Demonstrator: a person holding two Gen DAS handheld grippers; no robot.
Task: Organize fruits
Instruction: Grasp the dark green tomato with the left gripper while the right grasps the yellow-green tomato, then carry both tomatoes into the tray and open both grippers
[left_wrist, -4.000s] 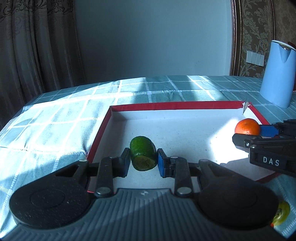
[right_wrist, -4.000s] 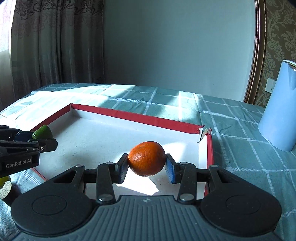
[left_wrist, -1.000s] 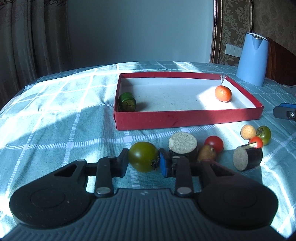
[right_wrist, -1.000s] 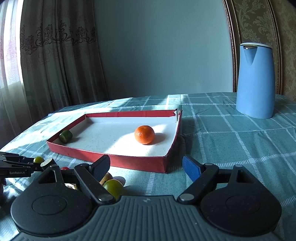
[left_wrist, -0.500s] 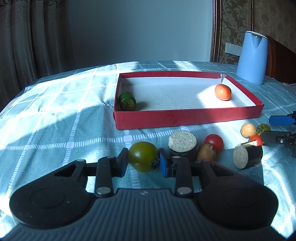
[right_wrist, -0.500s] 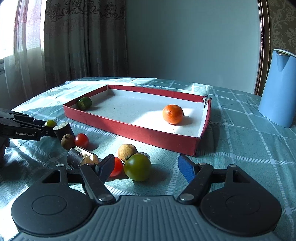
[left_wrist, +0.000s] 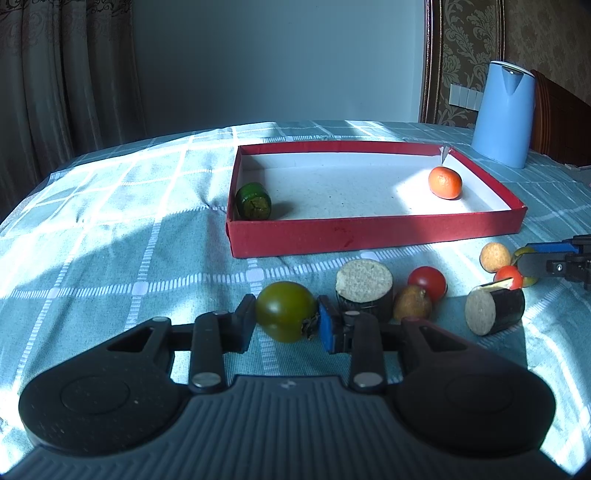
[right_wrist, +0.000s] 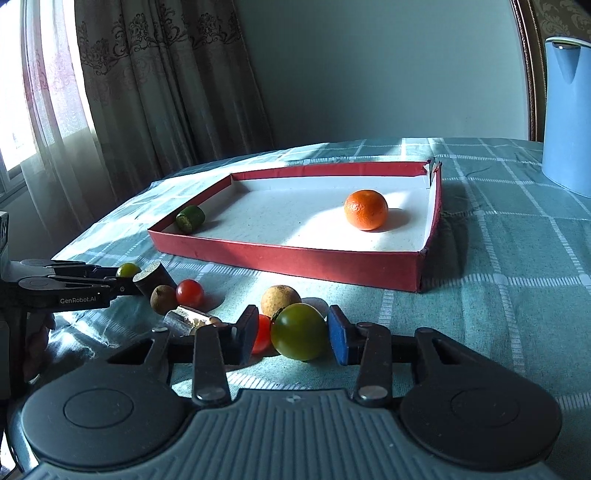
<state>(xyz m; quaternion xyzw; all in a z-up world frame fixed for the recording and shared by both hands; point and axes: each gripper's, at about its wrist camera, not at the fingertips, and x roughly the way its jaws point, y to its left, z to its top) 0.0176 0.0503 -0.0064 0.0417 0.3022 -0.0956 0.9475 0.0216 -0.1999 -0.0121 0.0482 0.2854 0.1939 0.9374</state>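
Observation:
On the checked cloth, my left gripper (left_wrist: 286, 321) is shut on a dark green tomato (left_wrist: 286, 312); the same gripper (right_wrist: 125, 275) shows at the left in the right wrist view. My right gripper (right_wrist: 293, 326) has its jaws closing around a second green tomato (right_wrist: 299, 331). The blue right pad touches that tomato, while a thin gap remains at the left pad. A small red tomato (right_wrist: 263, 332) sits close behind that gap. The red tray (left_wrist: 369, 236) holds a green cucumber piece (left_wrist: 253, 202) and an orange (left_wrist: 445, 182).
Loose on the cloth before the tray lie two cork-topped dark cylinders (left_wrist: 364, 286) (left_wrist: 495, 306), a red tomato (left_wrist: 427, 282), a brown fruit (left_wrist: 412, 303) and a tan ball (left_wrist: 495, 256). A blue kettle (left_wrist: 504, 114) stands at the back right. A hand (right_wrist: 37, 339) holds the left gripper.
My right gripper dipped toward the loose fruit and its wide jaws narrowed around the green tomato. The left gripper kept still with its tomato.

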